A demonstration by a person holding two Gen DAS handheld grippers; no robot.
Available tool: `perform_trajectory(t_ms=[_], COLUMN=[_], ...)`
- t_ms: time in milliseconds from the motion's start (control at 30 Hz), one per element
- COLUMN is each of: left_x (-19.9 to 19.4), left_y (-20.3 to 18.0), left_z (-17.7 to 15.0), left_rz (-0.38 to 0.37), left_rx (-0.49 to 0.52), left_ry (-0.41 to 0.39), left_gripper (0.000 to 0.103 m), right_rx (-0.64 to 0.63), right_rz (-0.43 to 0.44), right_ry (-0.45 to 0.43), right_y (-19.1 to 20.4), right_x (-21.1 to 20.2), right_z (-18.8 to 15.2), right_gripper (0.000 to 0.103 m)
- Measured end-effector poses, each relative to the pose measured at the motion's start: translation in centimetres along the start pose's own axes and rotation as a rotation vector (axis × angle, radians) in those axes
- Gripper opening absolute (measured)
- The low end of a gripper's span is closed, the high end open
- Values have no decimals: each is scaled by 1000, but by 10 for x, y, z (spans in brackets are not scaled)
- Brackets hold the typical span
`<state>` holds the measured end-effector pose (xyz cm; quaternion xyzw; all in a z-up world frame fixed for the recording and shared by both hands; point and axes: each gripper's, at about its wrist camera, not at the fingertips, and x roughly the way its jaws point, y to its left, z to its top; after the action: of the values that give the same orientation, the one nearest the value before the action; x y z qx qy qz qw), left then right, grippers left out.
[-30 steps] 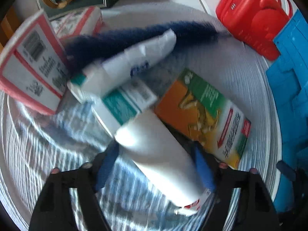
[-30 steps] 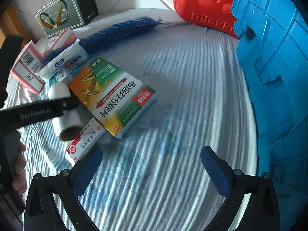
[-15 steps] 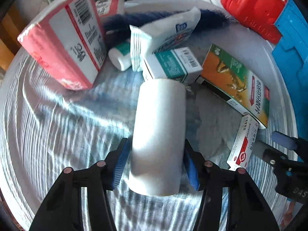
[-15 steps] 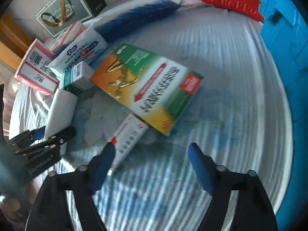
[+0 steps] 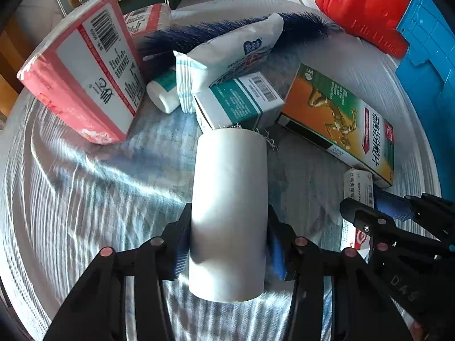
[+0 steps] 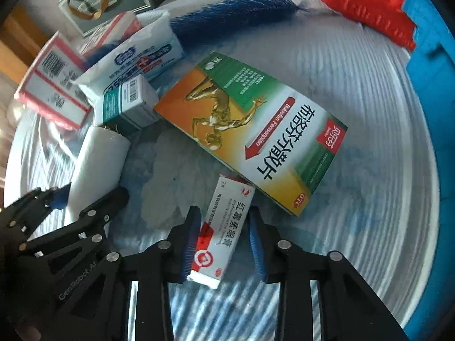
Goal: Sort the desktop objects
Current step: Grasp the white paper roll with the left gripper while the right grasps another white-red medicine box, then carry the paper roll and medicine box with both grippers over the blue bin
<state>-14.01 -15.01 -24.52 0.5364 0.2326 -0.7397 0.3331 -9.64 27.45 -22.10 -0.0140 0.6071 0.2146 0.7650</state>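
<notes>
White roll (image 5: pixel 229 213) clamped by left gripper (image 5: pixel 227 245); right gripper (image 6: pixel 224 241) straddles ointment box (image 6: pixel 224 227).

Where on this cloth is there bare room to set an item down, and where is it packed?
Bare cloth lies between the orange-green box and the blue crate. Another free patch sits left of the white roll, below the pink pack. The far left, around the teal box and wipes pack, is crowded.
</notes>
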Motion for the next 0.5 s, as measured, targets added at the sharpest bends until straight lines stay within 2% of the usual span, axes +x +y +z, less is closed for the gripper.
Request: perform_trajectory(t_ms=[300,400,500], left_x=[-30,-53,-88], left_y=[-6,-9,-10], left_z=[-31,-42,-52], left_rz=[-28,-31,-19], left_rx=[-24,-26,-21], left_ry=[0,-37,-111], left_gripper=[46,46,46], right_rx=[-25,-39,-72], right_rz=[31,42,38], right_ry=[6,-36,-121], right_y=[-7,-8,-6], right_x=[-17,-40,-77], right_z=[-25,-34,-45], right_gripper=[27,27,27])
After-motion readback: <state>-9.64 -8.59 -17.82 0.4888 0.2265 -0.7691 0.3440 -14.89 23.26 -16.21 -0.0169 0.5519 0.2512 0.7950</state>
